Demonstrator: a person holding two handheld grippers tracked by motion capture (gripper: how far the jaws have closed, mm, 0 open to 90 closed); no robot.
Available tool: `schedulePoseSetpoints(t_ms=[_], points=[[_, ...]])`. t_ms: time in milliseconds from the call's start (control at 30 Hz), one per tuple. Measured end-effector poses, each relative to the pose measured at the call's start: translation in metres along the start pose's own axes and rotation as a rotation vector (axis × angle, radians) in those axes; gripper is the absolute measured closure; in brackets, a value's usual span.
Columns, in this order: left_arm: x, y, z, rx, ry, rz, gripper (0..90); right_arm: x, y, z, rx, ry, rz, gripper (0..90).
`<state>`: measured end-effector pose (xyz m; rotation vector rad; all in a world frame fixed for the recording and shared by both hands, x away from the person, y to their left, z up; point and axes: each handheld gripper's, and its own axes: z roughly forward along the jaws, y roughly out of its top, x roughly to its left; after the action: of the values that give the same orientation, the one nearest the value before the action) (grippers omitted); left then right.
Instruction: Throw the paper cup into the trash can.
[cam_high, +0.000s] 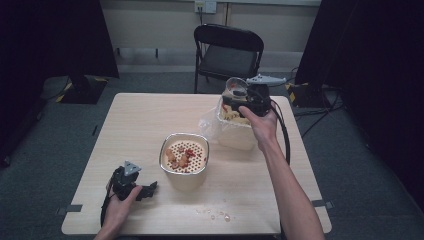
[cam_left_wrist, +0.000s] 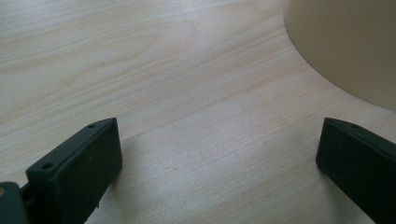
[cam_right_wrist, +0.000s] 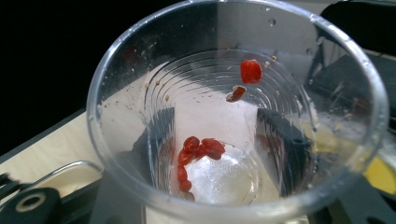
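Nearest the person, at about seven o'clock on the table (cam_high: 150, 115), the left gripper (cam_high: 145, 191) is resting low on the wood, its jaws lying roughly level and aiming toward three o'clock. In the left gripper view the two black, blocky jaws are standing wide apart with nothing but bare pale woodgrain between them, and the cream wall of the bowl (cam_left_wrist: 345, 46) is curving in at the upper right.

A few small pale and reddish scraps (cam_high: 216, 215) are lying on the tabletop at about five o'clock. At the table's centre the bowl (cam_high: 184, 155) is sitting upright: a rounded-square cream tub with a shiny metal rim, holding a perforated insert dotted with holes and a heap of tan and red pieces.

Farther off, at about one o'clock, the right gripper (cam_high: 239, 96) is clamping a clear plastic cup (cam_high: 236, 89) above a white bin (cam_high: 235, 131) lined with thin clear plastic. The cup is lying tilted, its long axis slanting so the mouth is facing toward the person and to eleven o'clock. In the right gripper view the cup (cam_right_wrist: 233, 116) is showing ribbed, see-through walls, with the dark jaws pressing from outside on either side and several wet red berries (cam_right_wrist: 198, 151) clinging near its base and wall.

Beyond the table a black folding chair (cam_high: 227, 52) is standing on grey carpet, before a pale wall with dark curtains at both sides.
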<state>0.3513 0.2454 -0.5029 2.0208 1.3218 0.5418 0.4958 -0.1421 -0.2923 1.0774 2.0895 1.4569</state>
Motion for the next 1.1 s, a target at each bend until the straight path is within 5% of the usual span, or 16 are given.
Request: schedulePoseSetpoints(t_ms=[333,533,700,1100], points=[[0.000,0.000,0.000,0.000,0.000,0.000,0.0,-0.035,0.012,0.010,0.017,-0.086,0.052,47.1],[0.000,0.000,0.000,0.000,0.000,0.000,0.0,-0.052,0.004,0.020,0.045,-0.144,0.090,35.7],[0.000,0.000,0.000,0.000,0.000,0.000,0.0,-0.055,-0.001,0.026,0.081,-0.167,0.100,17.2],[0.000,0.000,0.000,0.001,0.000,0.001,0.0,-0.052,-0.004,0.012,0.059,-0.174,0.109,15.1]])
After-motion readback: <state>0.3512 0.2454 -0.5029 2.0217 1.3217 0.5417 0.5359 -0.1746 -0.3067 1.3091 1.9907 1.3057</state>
